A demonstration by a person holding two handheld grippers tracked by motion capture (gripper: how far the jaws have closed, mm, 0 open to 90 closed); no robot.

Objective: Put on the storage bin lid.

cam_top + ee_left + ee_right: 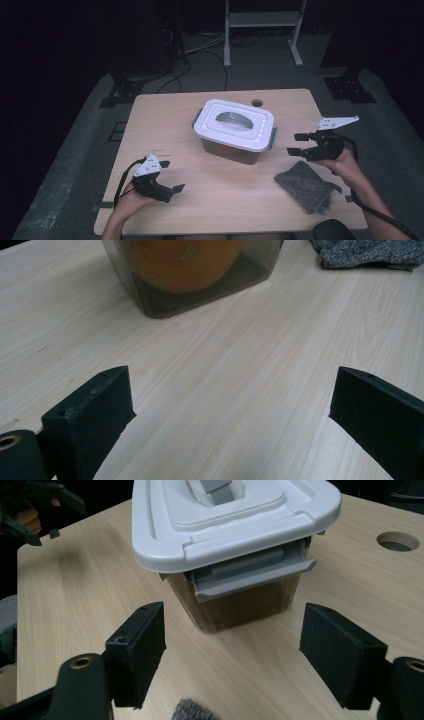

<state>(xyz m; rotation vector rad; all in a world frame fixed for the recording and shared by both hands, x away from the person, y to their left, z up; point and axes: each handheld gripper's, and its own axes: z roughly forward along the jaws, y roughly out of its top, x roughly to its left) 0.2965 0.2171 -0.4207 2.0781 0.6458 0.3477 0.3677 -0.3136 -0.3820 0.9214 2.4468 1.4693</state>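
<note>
A clear storage box (231, 147) with a white lid (235, 124) and a grey handle stands mid-table. Through its wall an orange round thing (185, 262) shows inside. A grey latch (250, 572) on the box's end hangs swung outward under the lid rim. My left gripper (170, 176) rests open near the front left of the table, aimed toward the box, nothing between its jaws. My right gripper (296, 143) hovers open just right of the box, facing that latch. A grey folded cloth (306, 185) lies on the table below the right gripper.
The wooden table (165, 120) has a round cable hole (257, 103) behind the box. Bare wood stretches between the left gripper and the box. Cables and stand feet sit on the dark floor beyond the table's far edge.
</note>
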